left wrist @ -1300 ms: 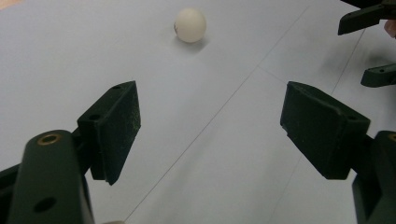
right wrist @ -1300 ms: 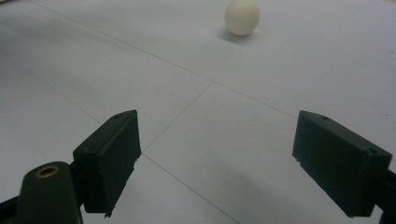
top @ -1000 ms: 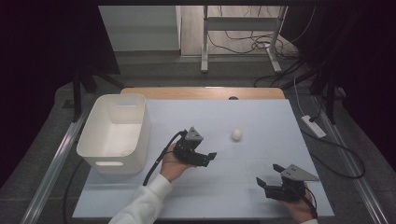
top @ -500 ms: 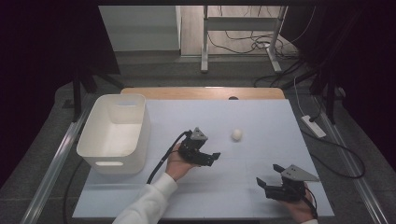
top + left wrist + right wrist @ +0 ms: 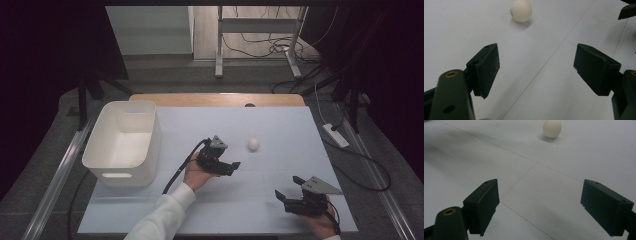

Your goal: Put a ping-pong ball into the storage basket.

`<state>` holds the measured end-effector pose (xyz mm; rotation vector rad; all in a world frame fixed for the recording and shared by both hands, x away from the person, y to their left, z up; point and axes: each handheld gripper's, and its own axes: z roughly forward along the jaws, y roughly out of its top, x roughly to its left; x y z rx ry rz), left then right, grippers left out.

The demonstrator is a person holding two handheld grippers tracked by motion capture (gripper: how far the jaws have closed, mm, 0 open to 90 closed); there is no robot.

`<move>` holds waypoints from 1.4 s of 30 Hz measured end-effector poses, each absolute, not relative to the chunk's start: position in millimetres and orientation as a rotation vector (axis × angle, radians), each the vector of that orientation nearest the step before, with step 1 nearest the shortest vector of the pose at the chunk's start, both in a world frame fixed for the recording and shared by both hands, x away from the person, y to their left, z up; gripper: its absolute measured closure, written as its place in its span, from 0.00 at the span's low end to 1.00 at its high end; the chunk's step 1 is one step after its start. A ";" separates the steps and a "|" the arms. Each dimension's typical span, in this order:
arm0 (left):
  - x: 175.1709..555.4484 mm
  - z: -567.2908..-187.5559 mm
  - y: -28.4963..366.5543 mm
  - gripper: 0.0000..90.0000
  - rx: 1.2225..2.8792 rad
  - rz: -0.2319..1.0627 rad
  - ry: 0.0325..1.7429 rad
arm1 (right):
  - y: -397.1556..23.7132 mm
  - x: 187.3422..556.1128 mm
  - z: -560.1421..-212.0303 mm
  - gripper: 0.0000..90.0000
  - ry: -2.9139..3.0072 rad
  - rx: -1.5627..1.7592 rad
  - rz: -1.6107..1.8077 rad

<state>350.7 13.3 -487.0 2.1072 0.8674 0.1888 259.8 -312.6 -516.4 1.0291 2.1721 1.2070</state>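
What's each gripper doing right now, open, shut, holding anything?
Left gripper: jaws open, nothing between them, pointed toward the white ball and short of it.
Right gripper: jaws open, nothing held, farther from the ball.

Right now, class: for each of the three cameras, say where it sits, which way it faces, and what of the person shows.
High view: above the person's side, looking forward and down on the table, the white bin and the egg-shaped white ball; both hands show, with the left claw and the right claw.
Left gripper view: rides the left claw, looking over the table at the ball; its open jaws show.
Right gripper view: rides the right claw, facing the ball; open jaws show.
Shared: all three views show the ball.
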 end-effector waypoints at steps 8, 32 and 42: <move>357.1 -490.0 8.6 0.24 2.120 0.193 0.873 | -312.6 259.8 -516.5 0.17 2.171 1.029 1.207; 374.3 -489.6 1.3 0.24 2.129 0.207 0.878 | -315.1 257.3 -516.0 0.17 2.159 1.035 1.214; 379.3 -489.8 -3.4 0.24 2.137 0.211 0.876 | -315.1 256.5 -516.2 0.17 2.161 1.033 1.208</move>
